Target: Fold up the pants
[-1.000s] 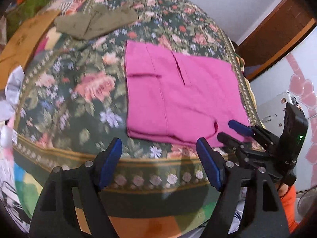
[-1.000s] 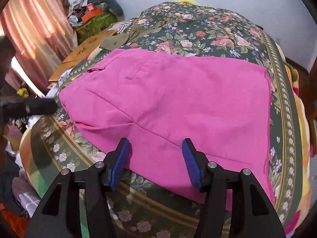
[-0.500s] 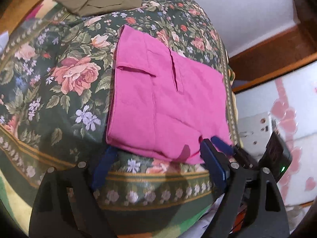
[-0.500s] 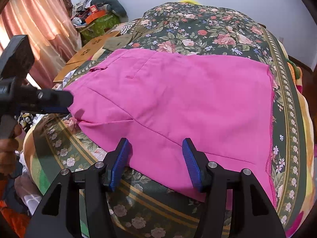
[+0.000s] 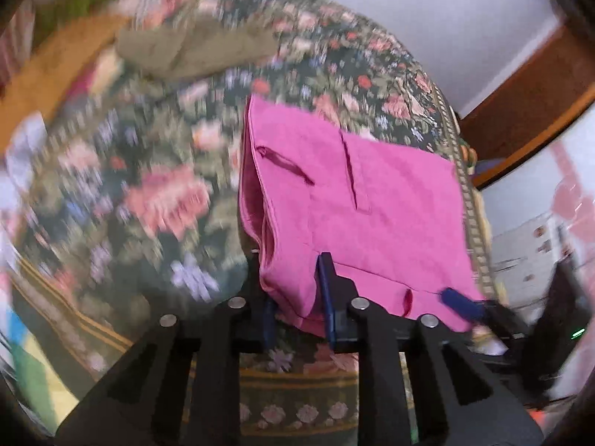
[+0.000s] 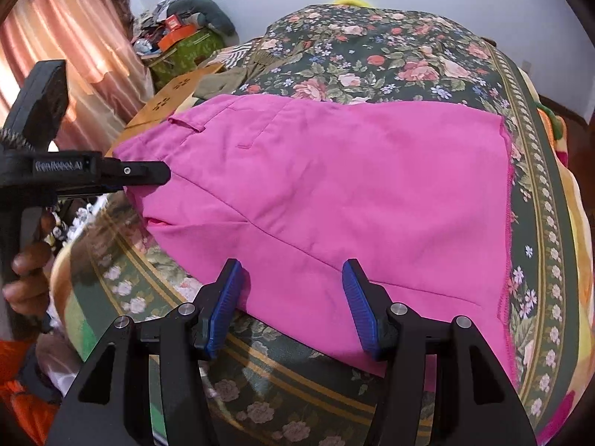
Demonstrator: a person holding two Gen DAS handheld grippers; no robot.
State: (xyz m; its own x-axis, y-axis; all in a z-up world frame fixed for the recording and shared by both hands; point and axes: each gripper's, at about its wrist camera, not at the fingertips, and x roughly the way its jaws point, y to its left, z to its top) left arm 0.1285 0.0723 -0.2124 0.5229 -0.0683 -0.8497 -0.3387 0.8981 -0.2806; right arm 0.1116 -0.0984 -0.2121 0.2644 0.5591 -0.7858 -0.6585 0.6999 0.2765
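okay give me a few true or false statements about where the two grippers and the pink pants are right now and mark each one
1. The left gripper has its fingers closed on the near corner of the pink pants. True.
2. The right gripper is clamped shut on the pants. False: its fingers stand wide apart at the near edge of the cloth, gripping nothing.
3. The pants lie on a floral bedspread. True.
4. The pants are blue denim. False: they are pink.
5. An olive green garment lies farther back on the bed, apart from the pants. True.
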